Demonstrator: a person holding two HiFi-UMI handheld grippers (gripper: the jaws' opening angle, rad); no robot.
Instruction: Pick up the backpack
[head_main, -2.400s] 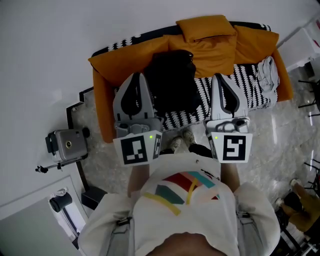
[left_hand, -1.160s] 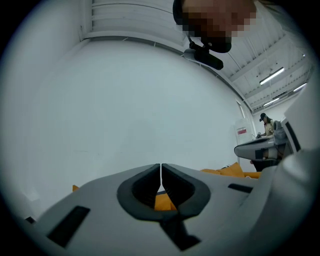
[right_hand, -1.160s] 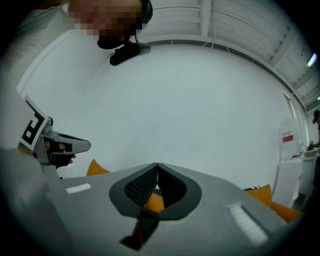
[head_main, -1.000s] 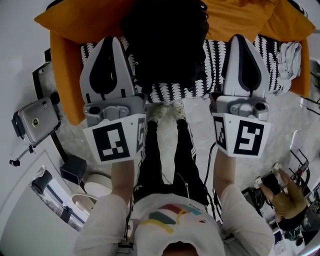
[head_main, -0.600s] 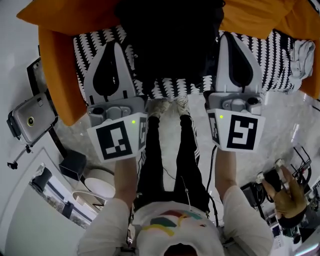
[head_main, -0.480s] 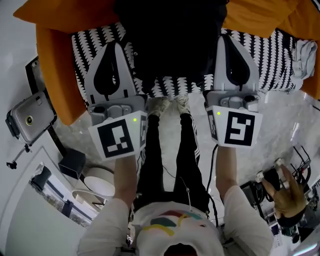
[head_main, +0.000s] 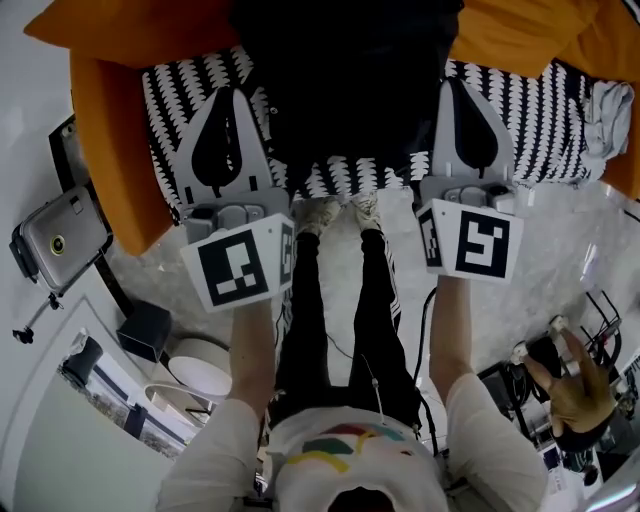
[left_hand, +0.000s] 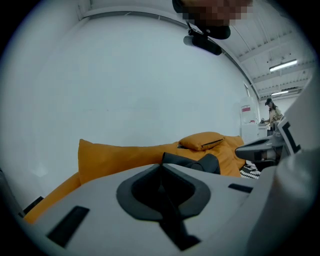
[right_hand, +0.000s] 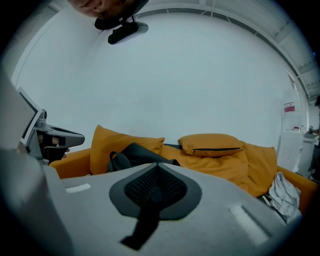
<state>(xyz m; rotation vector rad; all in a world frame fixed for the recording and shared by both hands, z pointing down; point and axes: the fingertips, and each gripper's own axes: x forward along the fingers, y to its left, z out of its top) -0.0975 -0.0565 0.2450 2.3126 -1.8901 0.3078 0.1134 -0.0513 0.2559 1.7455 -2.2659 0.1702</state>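
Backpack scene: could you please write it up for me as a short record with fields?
backpack: black, on the seat of the sofa, leaning on its back cushions
throw: black-and-white pattern, spread over the seat
left tongs: shut, empty, on the person's left of the backpack
right tongs: shut, empty, on the person's right of the backpack
loose cushion: orange, lying on the back cushions
pale garment: at the sofa's right end
task state: backpack not yet gripped

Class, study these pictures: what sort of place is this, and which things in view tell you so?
Probably a lab or studio with a staged lounge corner. An orange sofa lies under a black-and-white throw, a silver camera stands beside it, and there are bare white walls and ceiling strip lights.
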